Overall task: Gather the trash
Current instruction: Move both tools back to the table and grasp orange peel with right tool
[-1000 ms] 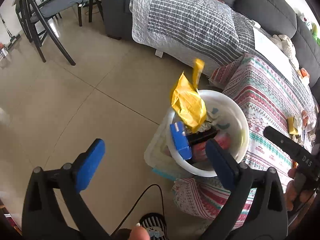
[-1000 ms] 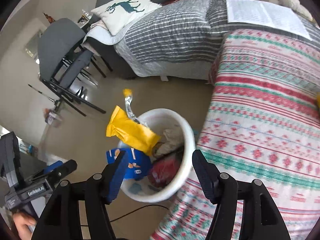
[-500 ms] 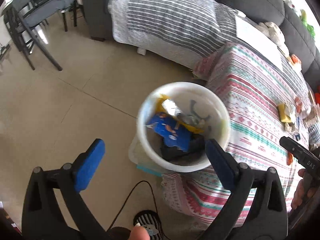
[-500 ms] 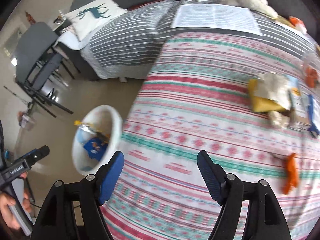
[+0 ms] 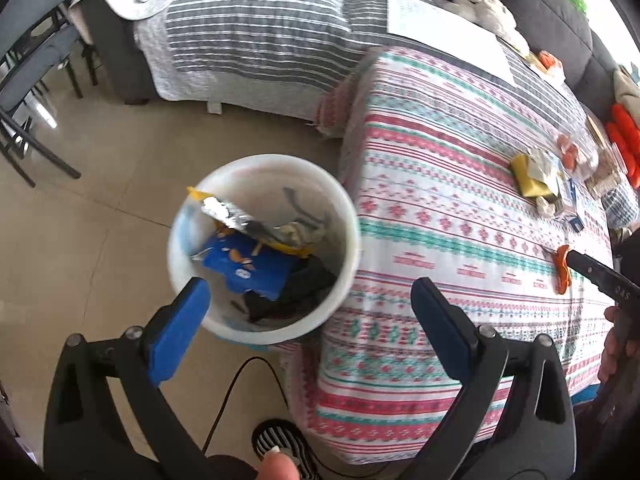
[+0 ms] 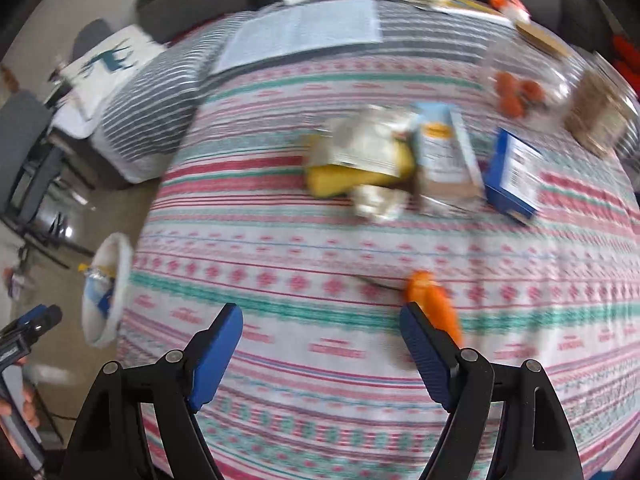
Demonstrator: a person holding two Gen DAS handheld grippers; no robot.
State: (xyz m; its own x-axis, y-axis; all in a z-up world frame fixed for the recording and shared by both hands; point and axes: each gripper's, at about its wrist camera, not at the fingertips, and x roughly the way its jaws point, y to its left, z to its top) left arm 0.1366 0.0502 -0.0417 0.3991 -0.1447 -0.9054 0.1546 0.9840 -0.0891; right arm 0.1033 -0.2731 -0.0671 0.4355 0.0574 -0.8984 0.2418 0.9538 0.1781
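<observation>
Two claws are in view, each with its jaws apart and nothing between them. The left claw (image 5: 310, 312) hangs over the near rim of the white bin (image 5: 340, 204), which stands on the floor (image 5: 100, 184) just beside the worktop (image 5: 460, 184) with the patterned cloth. Inside the bin lie a blue wrapper (image 5: 248, 268), a yellow wrapper with a silver lining (image 5: 236, 216) and dark scraps below them.

The right claw (image 6: 322, 344) hangs over the worktop (image 6: 280, 240); its jaws have just been opening, with only bare cloth between them. An orange scrap (image 6: 430, 296) lies on the cloth, touching the tip of the right-hand finger in the picture, outside the gap. Further back, well apart from the claw, a cluster of trash rests on the cloth: a yellow packet (image 6: 352, 176) under a silvery wrapper (image 6: 360, 140), a pale carton (image 6: 444, 152) and a blue box (image 6: 514, 176). This view is blurred, so finer detail cannot be read.
</observation>
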